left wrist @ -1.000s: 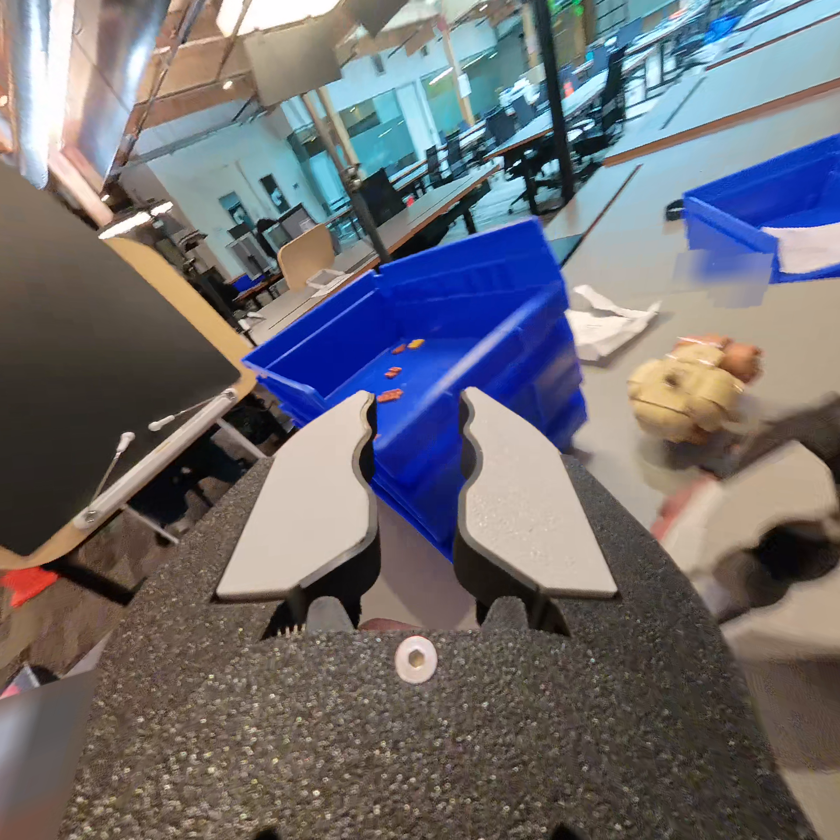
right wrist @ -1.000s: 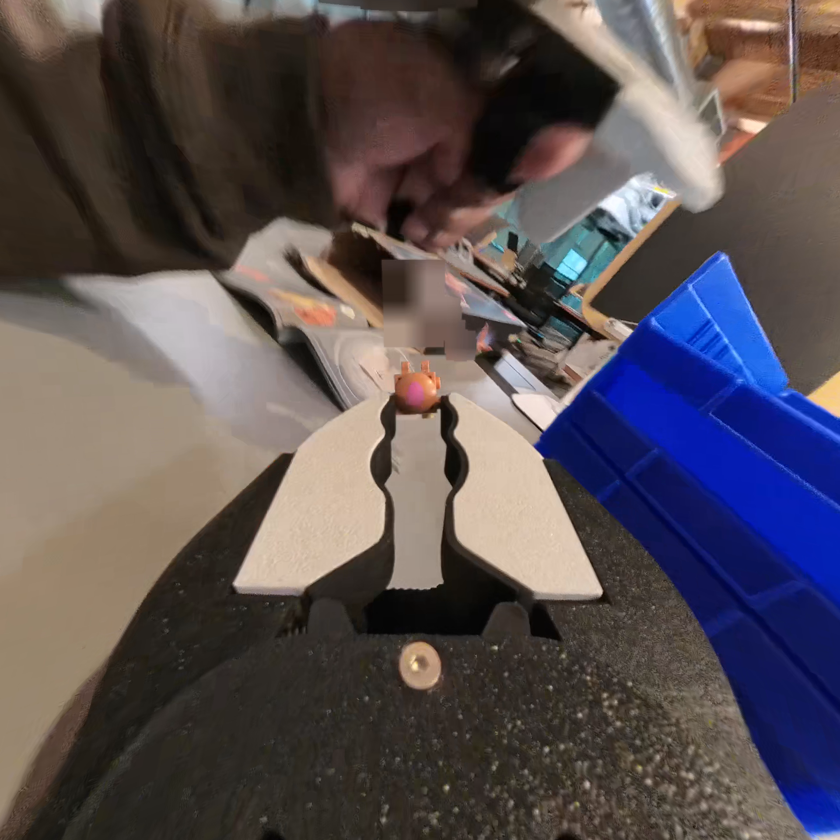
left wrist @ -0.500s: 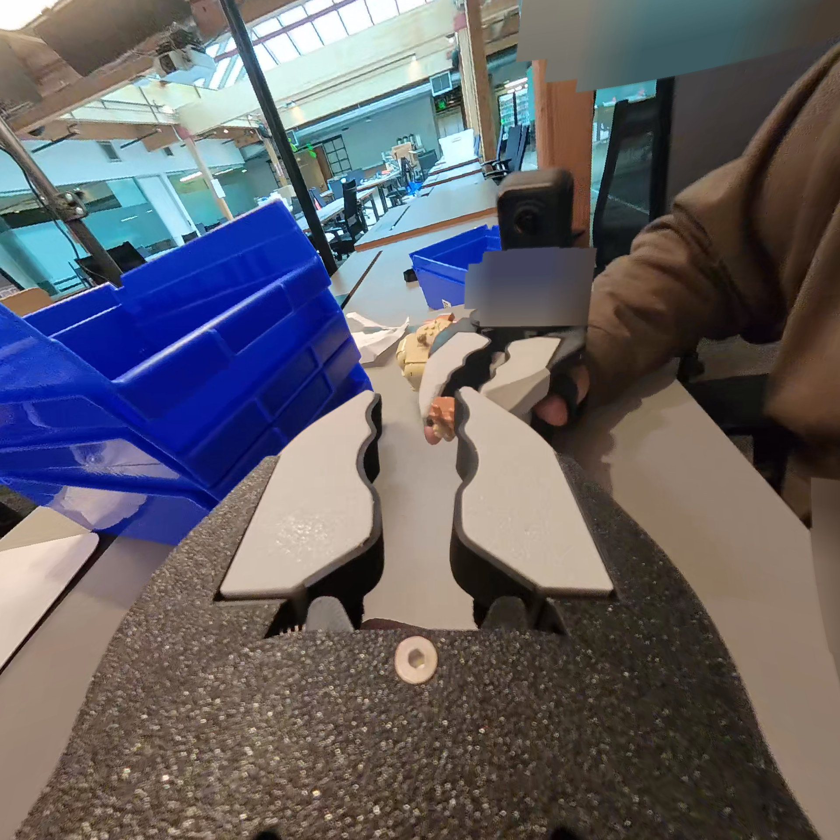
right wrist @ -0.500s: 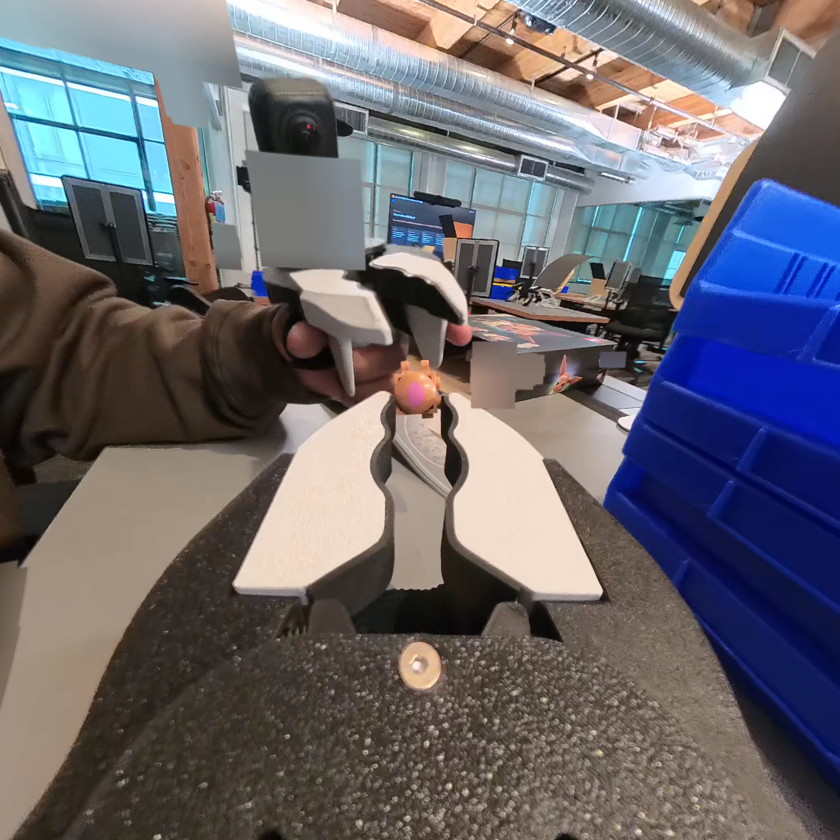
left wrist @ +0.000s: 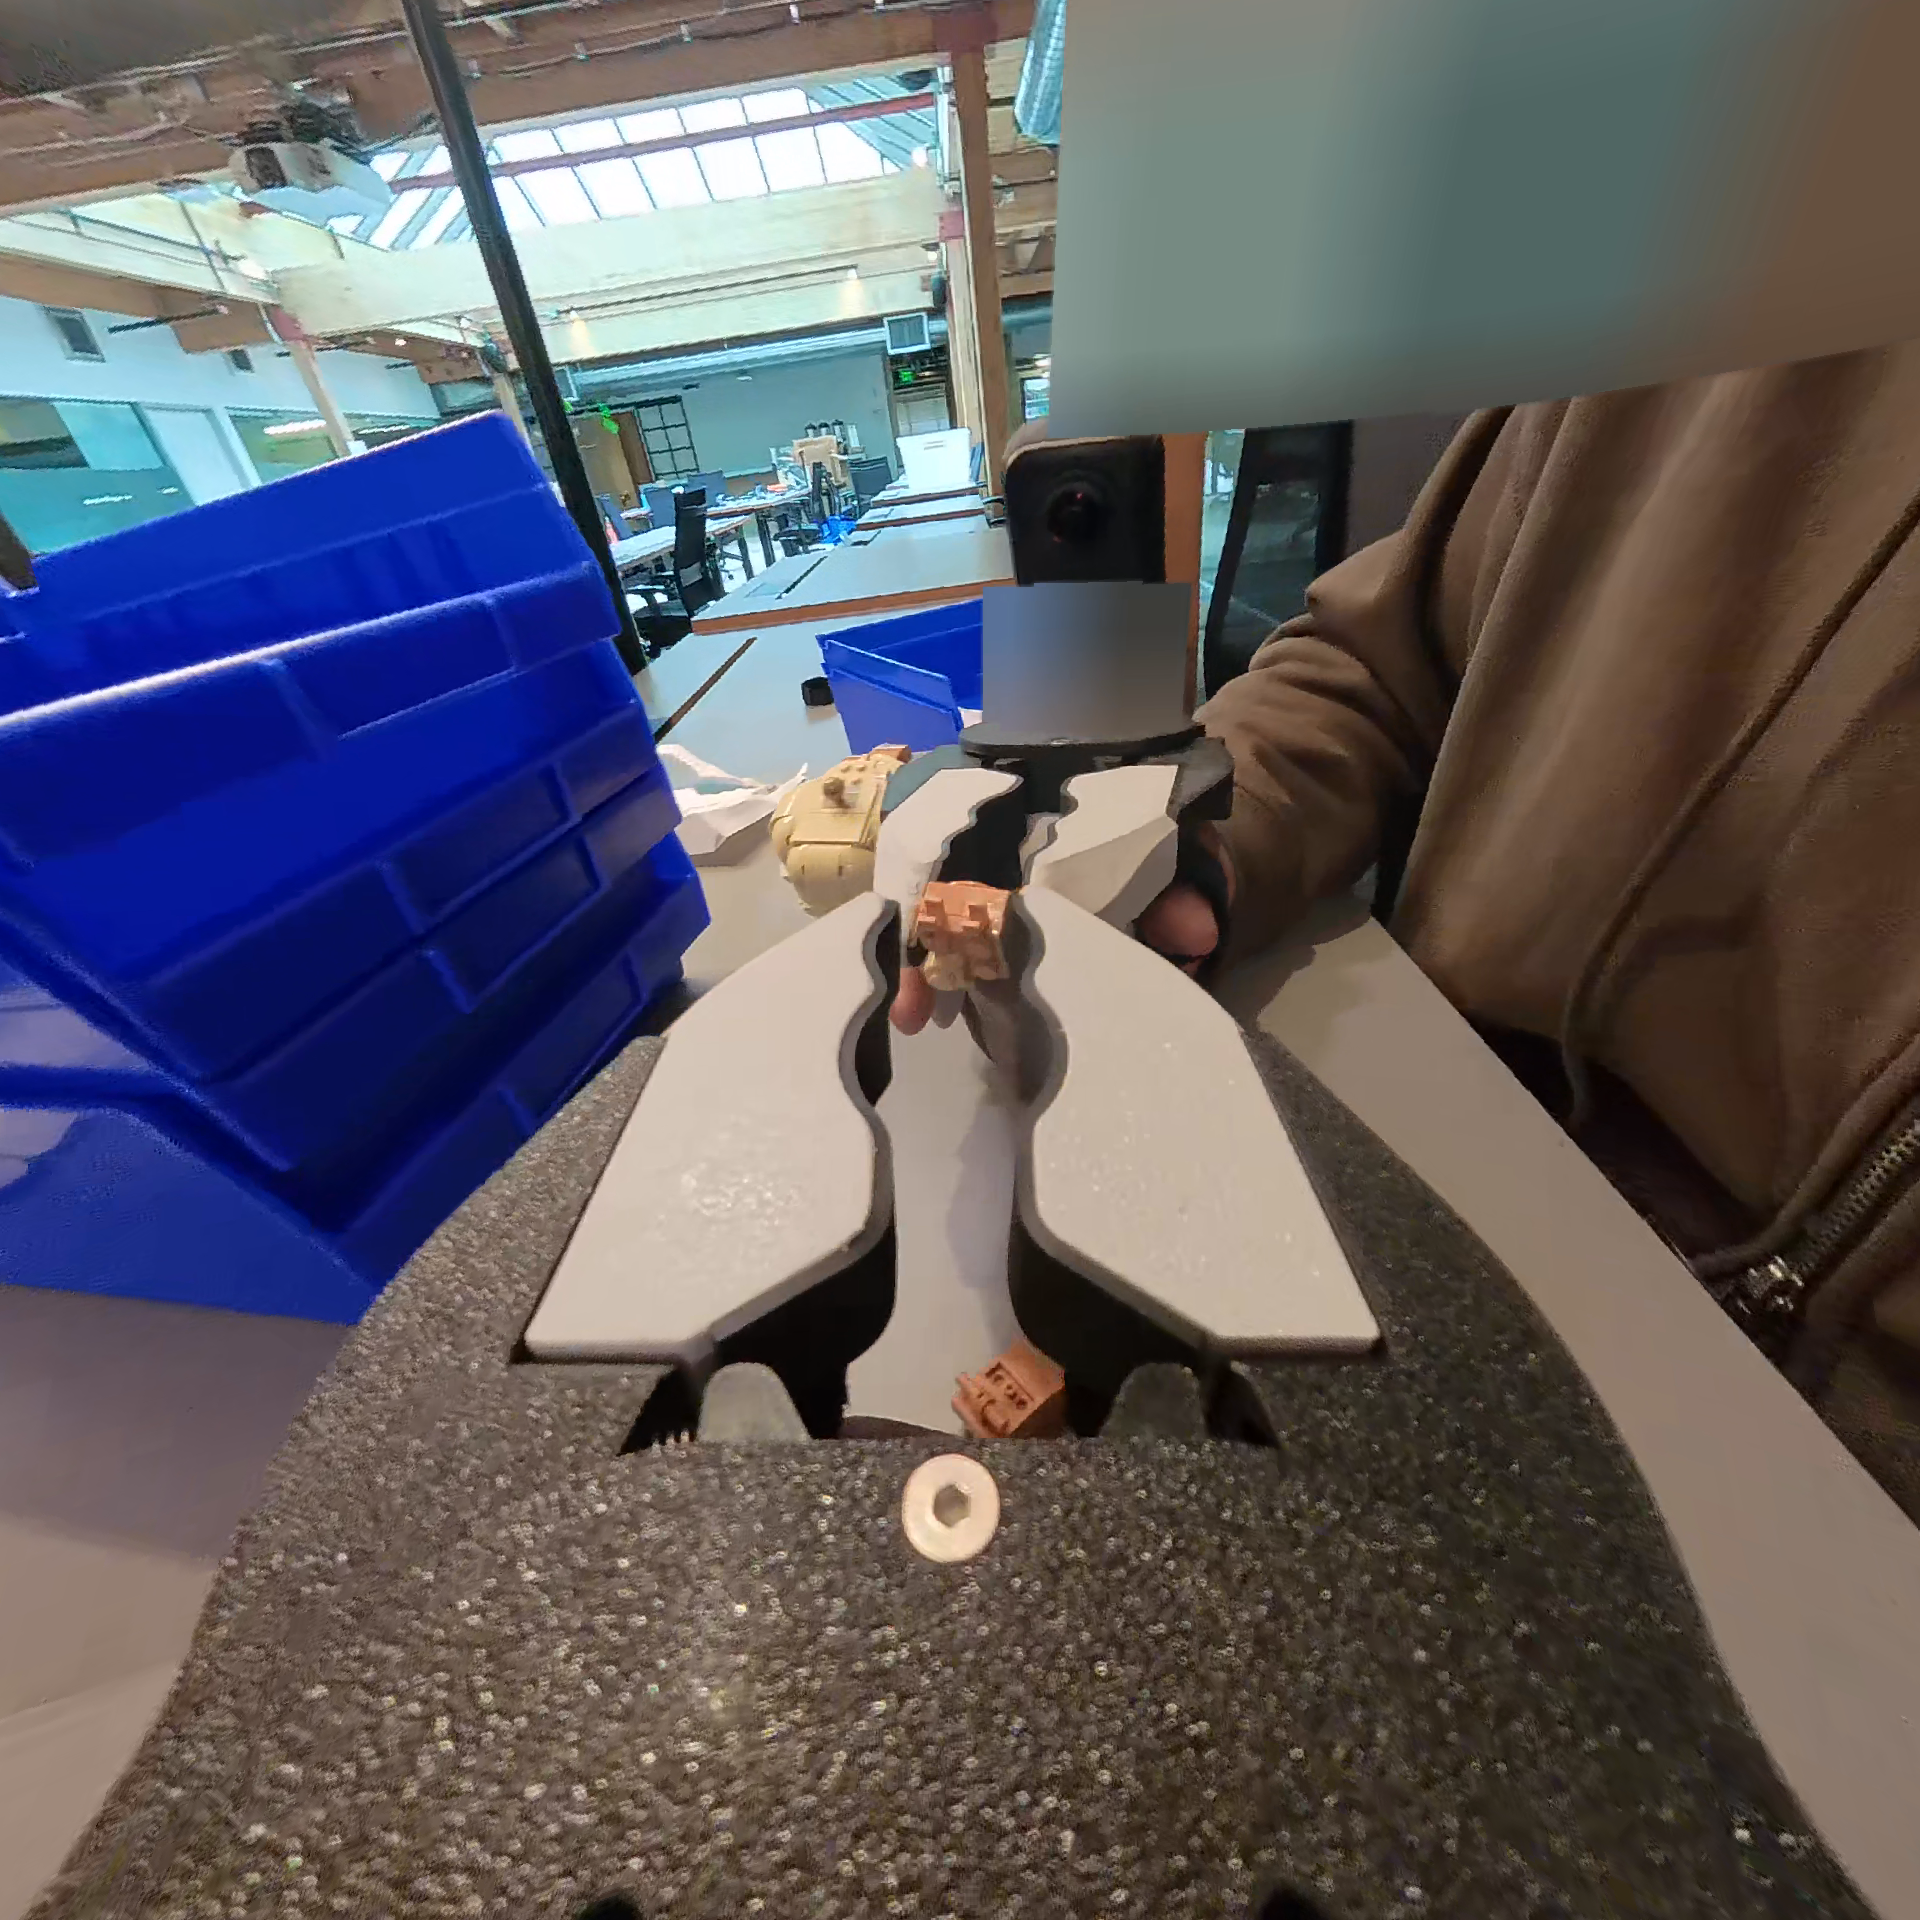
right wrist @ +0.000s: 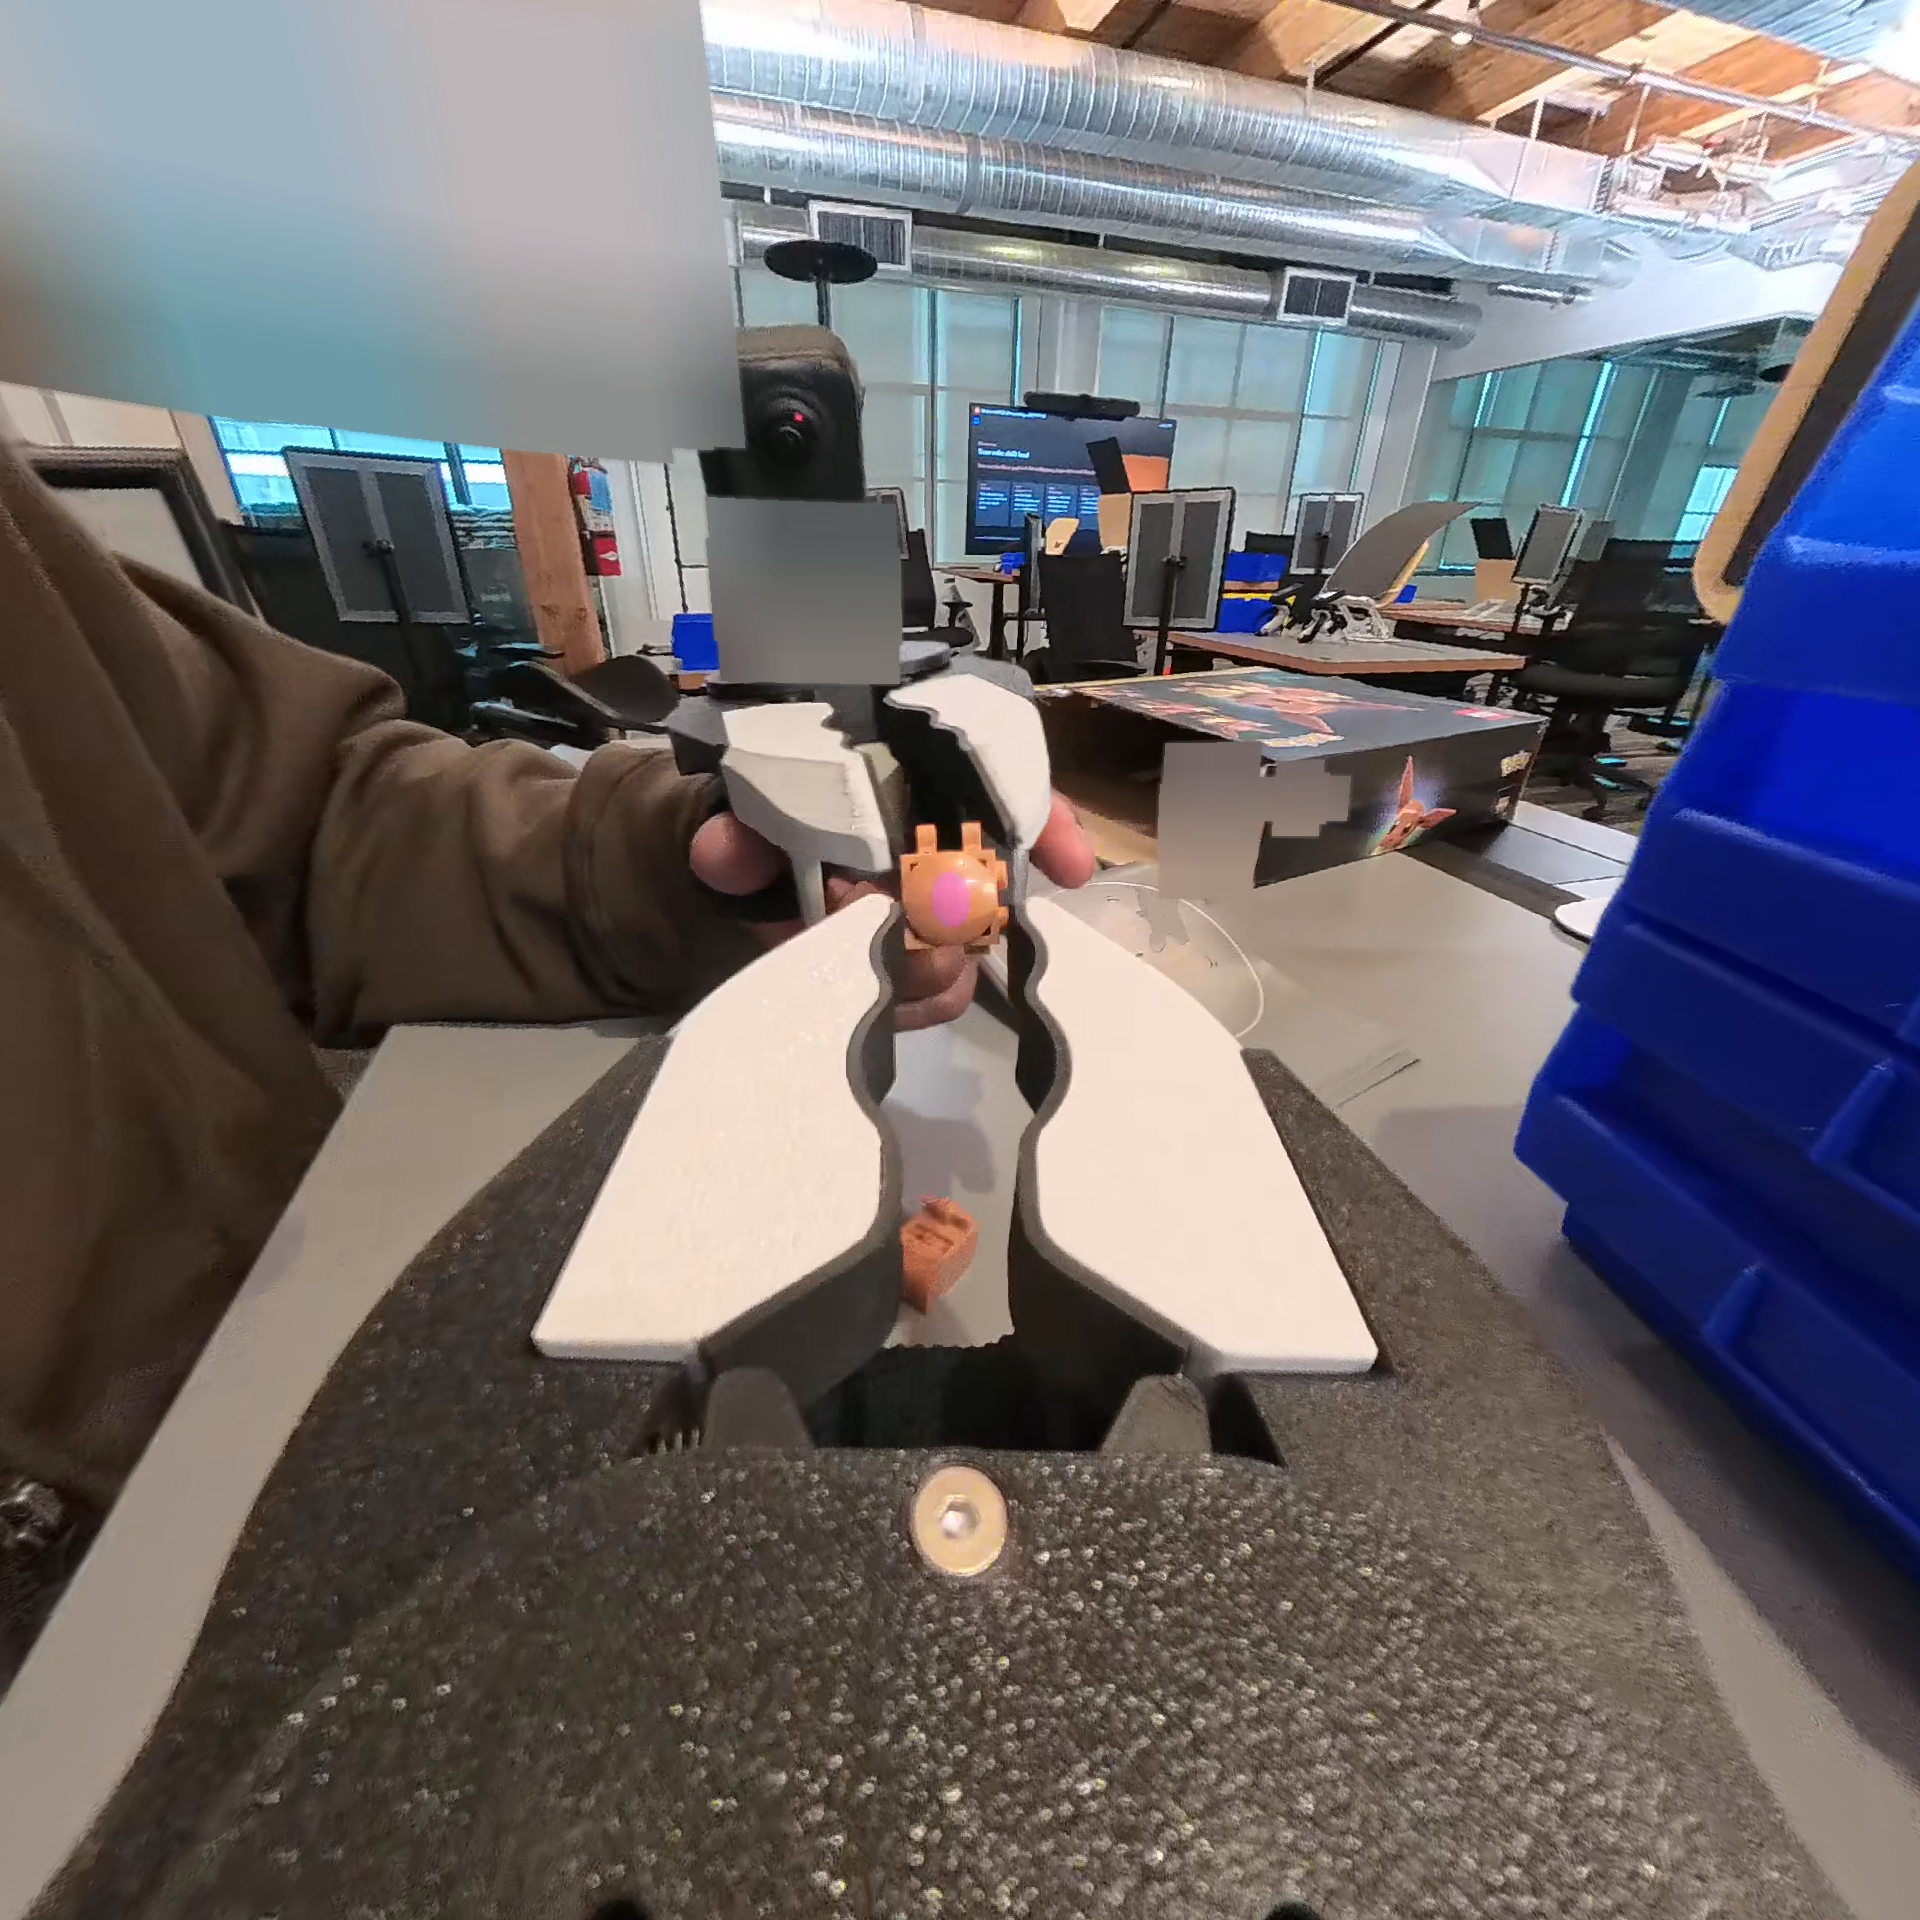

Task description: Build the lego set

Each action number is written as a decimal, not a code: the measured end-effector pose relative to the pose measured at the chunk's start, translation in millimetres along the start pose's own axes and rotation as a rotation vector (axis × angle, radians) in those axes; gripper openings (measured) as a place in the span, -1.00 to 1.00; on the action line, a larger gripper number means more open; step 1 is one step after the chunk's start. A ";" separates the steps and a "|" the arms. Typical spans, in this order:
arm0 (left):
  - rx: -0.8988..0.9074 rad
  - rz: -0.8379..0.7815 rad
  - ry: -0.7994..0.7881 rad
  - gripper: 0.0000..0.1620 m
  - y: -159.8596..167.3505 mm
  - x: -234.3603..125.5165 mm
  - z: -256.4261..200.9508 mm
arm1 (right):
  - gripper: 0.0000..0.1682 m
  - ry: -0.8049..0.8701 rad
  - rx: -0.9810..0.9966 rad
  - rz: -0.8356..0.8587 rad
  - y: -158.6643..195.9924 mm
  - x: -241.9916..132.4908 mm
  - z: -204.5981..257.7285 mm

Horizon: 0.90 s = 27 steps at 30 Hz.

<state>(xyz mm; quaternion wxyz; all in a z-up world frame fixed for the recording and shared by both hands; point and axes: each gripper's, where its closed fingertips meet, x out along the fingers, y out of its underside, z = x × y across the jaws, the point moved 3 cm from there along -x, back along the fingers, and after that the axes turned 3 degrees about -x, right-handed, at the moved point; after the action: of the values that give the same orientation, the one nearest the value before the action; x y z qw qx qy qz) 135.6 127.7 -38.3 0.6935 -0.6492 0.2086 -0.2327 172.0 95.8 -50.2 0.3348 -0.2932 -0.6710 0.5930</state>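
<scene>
Now we hold the small orange lego assembly point(right wrist: 951, 896) pinched at the tips of our right tool point(right wrist: 954, 914), above the grey tabletop point(right wrist: 436, 1081), its pink oval face toward that tool's camera and two prongs pointing up. Our left tool point(left wrist: 954, 920) faces it nose to nose, spread, its tips flanking the piece; whether they touch, we cannot tell. A loose brown brick point(right wrist: 937, 1255) lies on the tabletop below.
</scene>
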 end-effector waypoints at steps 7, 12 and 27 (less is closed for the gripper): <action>0.100 0.024 0.034 -0.77 -7.9 8.9 -22.0 | -0.78 -0.035 -0.093 0.023 -8.2 -2.8 18.2; 0.103 0.025 0.015 -0.73 -3.0 11.2 -22.3 | -0.78 -0.014 -0.107 0.026 -5.8 -9.8 14.9; 0.024 0.012 0.028 -0.66 7.8 17.9 -27.7 | -0.78 -0.053 -0.120 0.038 -2.3 -20.9 16.0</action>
<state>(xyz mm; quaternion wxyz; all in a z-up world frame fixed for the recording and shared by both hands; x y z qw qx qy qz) 134.0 95.1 -47.7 0.6997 -0.6361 0.2196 -0.2400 171.9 69.4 -51.1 0.2874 -0.3095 -0.7084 0.5655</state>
